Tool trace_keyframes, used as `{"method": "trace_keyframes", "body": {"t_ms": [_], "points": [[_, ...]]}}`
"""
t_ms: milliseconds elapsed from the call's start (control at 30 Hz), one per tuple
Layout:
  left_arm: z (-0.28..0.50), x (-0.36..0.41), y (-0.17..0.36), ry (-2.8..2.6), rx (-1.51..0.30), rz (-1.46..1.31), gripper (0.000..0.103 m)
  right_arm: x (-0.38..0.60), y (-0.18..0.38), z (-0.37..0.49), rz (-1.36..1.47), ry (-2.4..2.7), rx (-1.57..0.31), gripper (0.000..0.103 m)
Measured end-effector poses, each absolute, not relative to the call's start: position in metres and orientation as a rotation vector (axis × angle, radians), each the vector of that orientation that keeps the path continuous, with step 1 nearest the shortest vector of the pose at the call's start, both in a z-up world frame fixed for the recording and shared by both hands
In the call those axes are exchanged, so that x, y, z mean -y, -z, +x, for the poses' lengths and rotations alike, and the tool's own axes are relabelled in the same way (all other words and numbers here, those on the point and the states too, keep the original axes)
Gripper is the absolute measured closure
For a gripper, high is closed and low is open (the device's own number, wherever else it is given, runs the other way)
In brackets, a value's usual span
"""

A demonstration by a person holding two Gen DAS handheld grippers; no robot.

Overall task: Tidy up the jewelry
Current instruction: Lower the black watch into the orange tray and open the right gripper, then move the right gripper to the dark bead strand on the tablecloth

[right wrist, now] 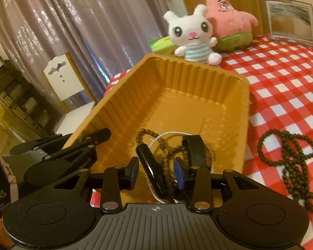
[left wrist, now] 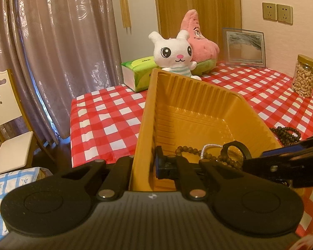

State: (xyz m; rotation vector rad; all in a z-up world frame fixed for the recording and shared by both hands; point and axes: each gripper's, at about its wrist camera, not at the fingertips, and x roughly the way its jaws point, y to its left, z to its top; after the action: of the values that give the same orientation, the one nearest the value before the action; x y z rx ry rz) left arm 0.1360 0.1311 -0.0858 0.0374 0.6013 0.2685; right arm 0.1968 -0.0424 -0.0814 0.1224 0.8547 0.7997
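1. Now, from the left wrist camera, the left claw (left wrist: 145, 162) is squeezed tight on the near wall of the ribbed golden plastic tray (left wrist: 187, 95), one finger outside it and one inside. The tray looks tipped up at its far end over the red and white checked tabletop (left wrist: 106, 112). Low in the tray lie a string of small brown wooden beads (left wrist: 187, 150), a shiny silver chain (left wrist: 210, 146) and a black strap with a loop (left wrist: 237, 149). More dark beads (left wrist: 285, 134) lie on the tabletop just right of the tray. The right claw's dark arm pokes in from the right.

2. Next, from the right wrist camera, the right claw (right wrist: 156, 171) stands about half open over the near end of the tray (right wrist: 198, 77). The black strap (right wrist: 195, 150), the silver chain (right wrist: 167, 135) and the brown beads (right wrist: 148, 132) lie in the gap between its fingers, and I cannot tell if the pads touch them. The left claw (right wrist: 87, 145) pinches the tray's left rim. The long dark bead string (right wrist: 290, 158) lies on the tabletop (right wrist: 281, 79) to the right. A white plush bunny (right wrist: 191, 35) sits behind the tray.
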Motion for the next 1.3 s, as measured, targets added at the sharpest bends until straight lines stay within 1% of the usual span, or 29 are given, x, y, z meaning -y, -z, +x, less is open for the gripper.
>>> {"method": "trace_keyframes", "body": {"t_ms": [367,933,1067,1133,1300], "points": [[0.135,-0.132,0.087,-0.272,-0.602,0.036,0.097,0.087,0.072,0.191,0.122,-0.682,-0.866,0.063],[0.138,-0.132,0.088,-0.278,-0.605,0.04,0.096,0.169,0.087,0.185,0.091,-0.506,-0.916,0.06],[0.138,-0.132,0.088,-0.279,-0.606,0.041,0.095,0.182,0.086,0.185,0.065,-0.494,-0.893,0.053],[0.138,-0.133,0.088,-0.279,-0.606,0.042,0.095,0.185,0.086,0.185,0.051,-0.481,-0.88,0.048],[0.138,-0.133,0.088,-0.279,-0.606,0.043,0.095,0.193,0.083,0.187,0.045,-0.453,-0.855,0.045]]}}
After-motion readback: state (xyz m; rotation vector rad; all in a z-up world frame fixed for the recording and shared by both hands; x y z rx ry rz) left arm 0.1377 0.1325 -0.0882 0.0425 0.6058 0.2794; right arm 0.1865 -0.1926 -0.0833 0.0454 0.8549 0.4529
